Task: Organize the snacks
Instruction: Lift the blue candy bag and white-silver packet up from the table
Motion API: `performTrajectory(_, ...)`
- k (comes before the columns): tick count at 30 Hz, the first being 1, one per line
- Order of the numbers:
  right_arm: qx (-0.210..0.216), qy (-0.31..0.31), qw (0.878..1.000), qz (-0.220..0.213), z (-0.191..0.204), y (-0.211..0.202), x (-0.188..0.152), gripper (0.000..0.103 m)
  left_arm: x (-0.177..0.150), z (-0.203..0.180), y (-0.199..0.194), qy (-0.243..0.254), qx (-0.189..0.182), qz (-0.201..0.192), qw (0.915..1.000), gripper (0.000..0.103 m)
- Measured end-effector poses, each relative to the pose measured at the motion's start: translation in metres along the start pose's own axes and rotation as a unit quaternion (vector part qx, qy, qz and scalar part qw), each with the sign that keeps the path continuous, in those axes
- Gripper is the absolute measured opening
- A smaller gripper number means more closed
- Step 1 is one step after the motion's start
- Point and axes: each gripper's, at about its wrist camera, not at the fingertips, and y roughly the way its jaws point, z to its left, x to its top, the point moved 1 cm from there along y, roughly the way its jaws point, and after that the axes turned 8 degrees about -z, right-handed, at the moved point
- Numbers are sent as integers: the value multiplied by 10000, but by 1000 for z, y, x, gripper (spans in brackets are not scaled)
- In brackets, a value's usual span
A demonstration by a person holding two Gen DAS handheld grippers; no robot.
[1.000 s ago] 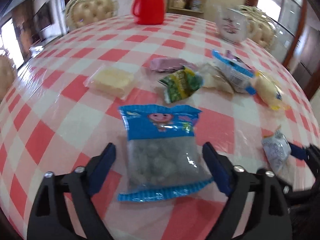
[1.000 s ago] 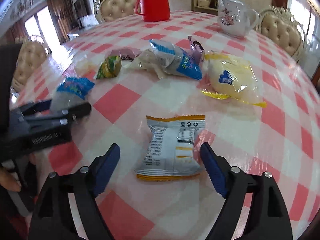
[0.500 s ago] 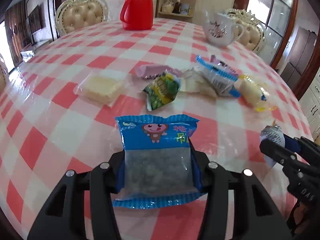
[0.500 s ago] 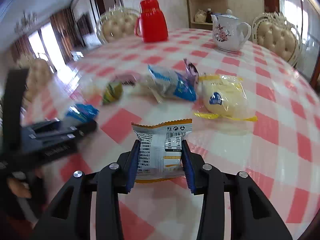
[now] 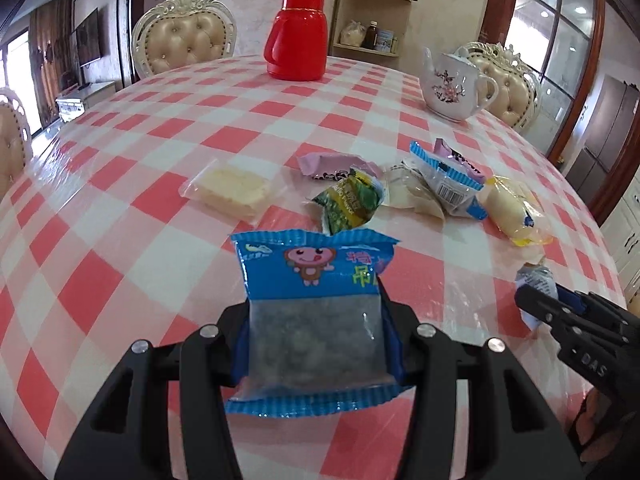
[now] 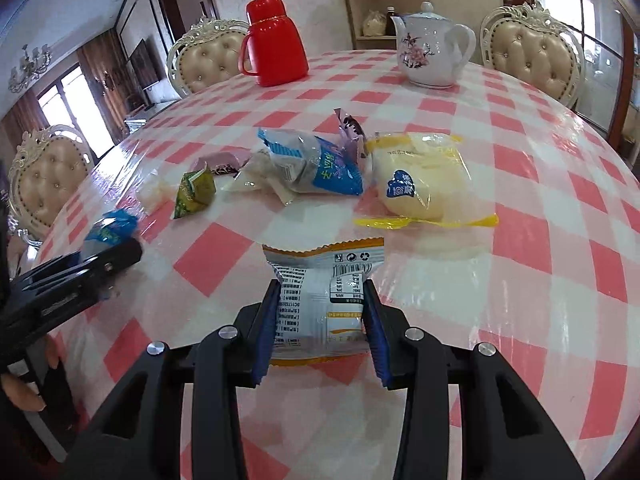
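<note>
Three tufted chairs (image 6: 534, 50) ring the pink-checked table (image 6: 520, 240).

Red-and-white checked tablecloth (image 5: 168, 128), red flask (image 5: 298, 36)

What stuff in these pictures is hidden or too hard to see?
- Blue snack packet, left wrist view: sides covered by the left gripper.
- White packet, right wrist view: only its printed back shows.
- Shelf jars, left wrist view: too small to read.
</note>
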Motion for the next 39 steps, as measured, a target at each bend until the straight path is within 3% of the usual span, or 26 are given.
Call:
performTrajectory(8, -106, 95, 9999, -94, 6, -20, -14, 40, -17, 14, -21, -273, -26, -37, 9996, 51)
performTrajectory(14, 43, 249, 9994, -250, 19, -49, -36, 40, -28, 12, -44, -214, 57, -235, 9995, 51)
performTrajectory(23, 281, 456, 9972, -516, 42, -94, -68, 40, -51, 8, -74, -246, -98, -346, 9991, 51)
performTrajectory(39, 459, -91, 9980, -421, 100, -137, -106, 40, -93, 4, -152, 141, -181, -529, 9983, 52)
